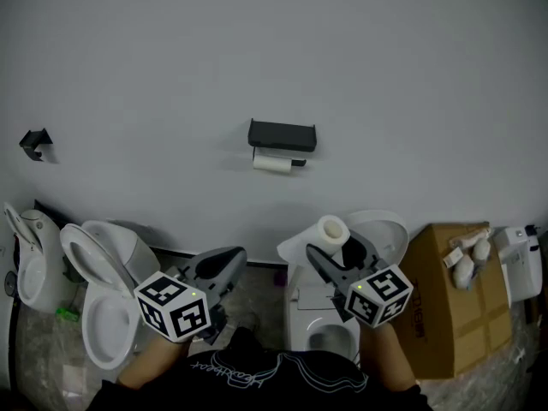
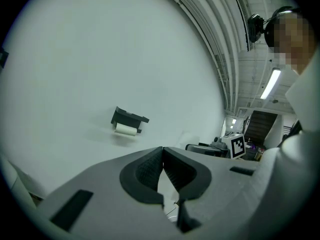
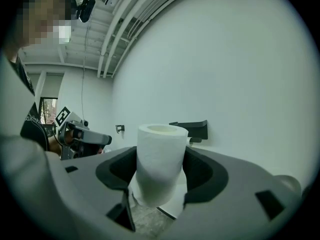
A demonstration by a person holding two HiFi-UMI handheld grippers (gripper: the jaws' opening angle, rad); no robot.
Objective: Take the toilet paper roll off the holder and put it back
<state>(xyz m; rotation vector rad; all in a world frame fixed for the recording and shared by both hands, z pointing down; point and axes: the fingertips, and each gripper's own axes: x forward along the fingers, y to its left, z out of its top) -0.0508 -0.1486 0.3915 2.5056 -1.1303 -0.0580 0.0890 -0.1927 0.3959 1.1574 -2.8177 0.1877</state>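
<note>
Right claw (image 3: 159, 159) clamped on the toilet paper roll (image 3: 161, 139), well short of the wall holder (image 1: 282, 134) (second roll (image 1: 272, 163) hanging there, seemingly), left claw (image 2: 163, 156) pinched together, empty; probably mid put-back, needing a lift and the core lined up.

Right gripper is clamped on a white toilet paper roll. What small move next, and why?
Probably open the left gripper and ease it toward the black wall-mounted holder. That holder already carries a second white paper roll, the right gripper is full with its white toilet paper roll, and the left's jaws are together on nothing.
</note>
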